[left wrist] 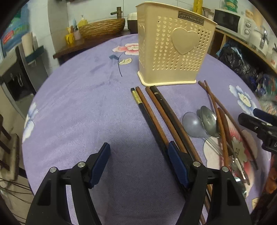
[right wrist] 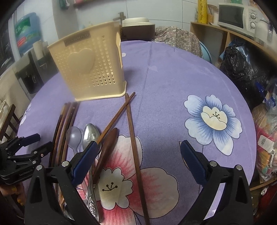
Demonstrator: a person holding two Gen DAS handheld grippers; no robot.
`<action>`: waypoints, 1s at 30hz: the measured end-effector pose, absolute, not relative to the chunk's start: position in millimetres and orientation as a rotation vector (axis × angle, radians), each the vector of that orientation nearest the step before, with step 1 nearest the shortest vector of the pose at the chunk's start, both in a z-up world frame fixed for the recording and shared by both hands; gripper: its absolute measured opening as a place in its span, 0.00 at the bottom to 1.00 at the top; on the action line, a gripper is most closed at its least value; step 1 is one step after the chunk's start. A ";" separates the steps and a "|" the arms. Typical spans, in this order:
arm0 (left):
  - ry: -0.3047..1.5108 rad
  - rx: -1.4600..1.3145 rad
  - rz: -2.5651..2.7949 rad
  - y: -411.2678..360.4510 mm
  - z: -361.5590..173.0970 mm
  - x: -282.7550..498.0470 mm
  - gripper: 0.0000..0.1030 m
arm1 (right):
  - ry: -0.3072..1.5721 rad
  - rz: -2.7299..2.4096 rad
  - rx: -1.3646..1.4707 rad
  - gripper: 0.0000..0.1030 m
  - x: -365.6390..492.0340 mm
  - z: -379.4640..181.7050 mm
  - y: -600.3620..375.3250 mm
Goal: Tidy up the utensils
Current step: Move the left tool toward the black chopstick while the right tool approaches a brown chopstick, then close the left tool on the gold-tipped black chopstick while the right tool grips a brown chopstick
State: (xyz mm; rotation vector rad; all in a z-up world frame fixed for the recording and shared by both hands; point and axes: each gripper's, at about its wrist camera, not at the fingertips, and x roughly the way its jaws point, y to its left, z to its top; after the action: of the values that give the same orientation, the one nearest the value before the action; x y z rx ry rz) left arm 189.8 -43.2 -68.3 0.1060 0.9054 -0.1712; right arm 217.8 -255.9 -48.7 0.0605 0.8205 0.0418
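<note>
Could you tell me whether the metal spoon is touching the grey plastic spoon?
Touching: in the left wrist view the metal spoon bowl overlaps the grey plastic spoon bowl's edge.

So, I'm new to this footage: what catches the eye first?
The cream utensil holder with its raised heart stands upright mid-table on the purple floral tablecloth. In front of it lie loose chopsticks and spoons, with both grippers open above them.

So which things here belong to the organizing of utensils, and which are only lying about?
For the job:
- beige holder
- chopsticks
- metal spoon
- grey plastic spoon
- dark wooden spoon
- both tools, left and right, open and empty

Just lying about:
- wicker basket
- microwave
- black bag
</note>
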 end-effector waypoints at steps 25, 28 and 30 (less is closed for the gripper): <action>0.998 0.053 -0.188 -12.3 -62.6 241.8 0.42 | 0.956 0.233 0.314 0.37 280.4 -40.4 -239.6; 1.002 0.026 -0.203 -8.4 -61.7 241.2 0.40 | 0.990 0.204 0.316 0.33 290.4 -50.1 -235.8; 0.998 0.026 -0.209 -6.8 -62.4 240.2 0.40 | 1.006 0.203 0.331 0.32 295.5 -56.1 -235.9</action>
State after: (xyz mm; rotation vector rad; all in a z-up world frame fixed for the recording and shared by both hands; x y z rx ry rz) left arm 240.2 -6.8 -62.4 0.0259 0.9982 -0.2095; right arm 295.5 -235.9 -56.1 0.3309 1.0063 0.2031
